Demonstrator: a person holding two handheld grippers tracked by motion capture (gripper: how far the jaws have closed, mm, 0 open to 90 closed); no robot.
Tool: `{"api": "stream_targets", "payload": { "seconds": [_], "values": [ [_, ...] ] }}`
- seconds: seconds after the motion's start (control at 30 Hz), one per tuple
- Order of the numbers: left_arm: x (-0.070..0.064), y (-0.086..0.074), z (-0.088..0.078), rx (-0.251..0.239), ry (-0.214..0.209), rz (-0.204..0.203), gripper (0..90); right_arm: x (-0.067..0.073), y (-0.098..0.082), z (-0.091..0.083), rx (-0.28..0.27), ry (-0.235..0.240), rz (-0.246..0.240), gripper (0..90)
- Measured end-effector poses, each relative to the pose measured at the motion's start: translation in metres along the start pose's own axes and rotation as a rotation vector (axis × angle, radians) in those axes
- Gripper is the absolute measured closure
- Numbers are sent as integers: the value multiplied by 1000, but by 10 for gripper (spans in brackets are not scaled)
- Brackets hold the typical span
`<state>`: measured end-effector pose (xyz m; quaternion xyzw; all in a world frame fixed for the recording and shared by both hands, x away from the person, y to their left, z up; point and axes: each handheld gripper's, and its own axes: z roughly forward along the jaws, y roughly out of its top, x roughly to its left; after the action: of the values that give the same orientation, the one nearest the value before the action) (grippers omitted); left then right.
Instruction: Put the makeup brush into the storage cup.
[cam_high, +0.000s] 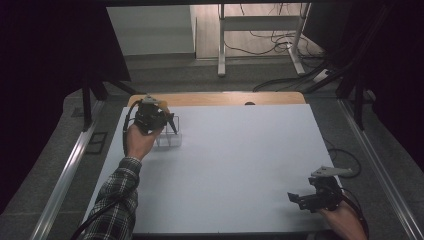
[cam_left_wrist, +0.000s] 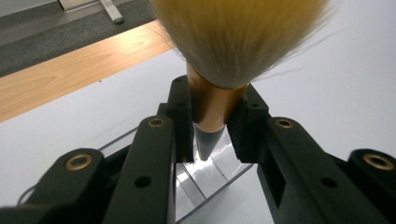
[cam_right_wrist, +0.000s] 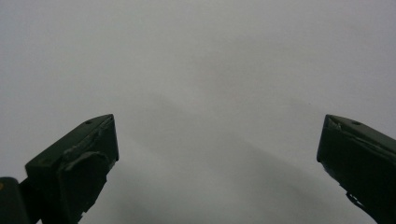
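Observation:
A makeup brush (cam_left_wrist: 219, 70) with pale yellow bristles, a copper ferrule and a grey handle stands between my left gripper's (cam_left_wrist: 212, 133) jaws, which are shut on the ferrule. Its handle tip points down into a clear plastic organiser box (cam_left_wrist: 210, 179). From above, the left gripper (cam_high: 167, 122) hangs over that clear box (cam_high: 170, 140) at the far left of the white table (cam_high: 240, 165). My right gripper (cam_high: 295, 200) rests low at the near right corner, and its jaws stand wide apart over bare white surface (cam_right_wrist: 215, 93) with nothing between them.
A wooden strip (cam_high: 225, 98) runs along the table's far edge. Beyond it stand a metal desk frame (cam_high: 260, 30) and loose cables (cam_high: 280, 42) on the floor. Black curtains hang at both sides.

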<state>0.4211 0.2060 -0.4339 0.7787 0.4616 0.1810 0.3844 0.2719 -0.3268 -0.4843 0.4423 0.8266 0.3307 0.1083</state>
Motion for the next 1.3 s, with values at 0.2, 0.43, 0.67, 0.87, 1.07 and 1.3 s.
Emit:
{"api": "stream_targets", "payload": {
  "seconds": [0.2,0.43,0.67,0.87,1.07,1.3],
  "values": [
    [-2,-5,6,10,4,8,729,0,0,1,5,-1,-1,0],
    [-4,-10,13,24,2,10,728,0,0,1,9,0,-2,0],
    [-5,-14,18,39,-3,25,726,0,0,1,10,0,-2,0],
    [-6,-12,17,30,19,44,467,0,0,1,12,0,-3,0],
    [-5,-10,16,46,20,32,177,1,0,1,15,0,-3,0],
    [-2,-12,15,55,11,2,34,1,0,1,15,-1,-4,0]
  ]
}}
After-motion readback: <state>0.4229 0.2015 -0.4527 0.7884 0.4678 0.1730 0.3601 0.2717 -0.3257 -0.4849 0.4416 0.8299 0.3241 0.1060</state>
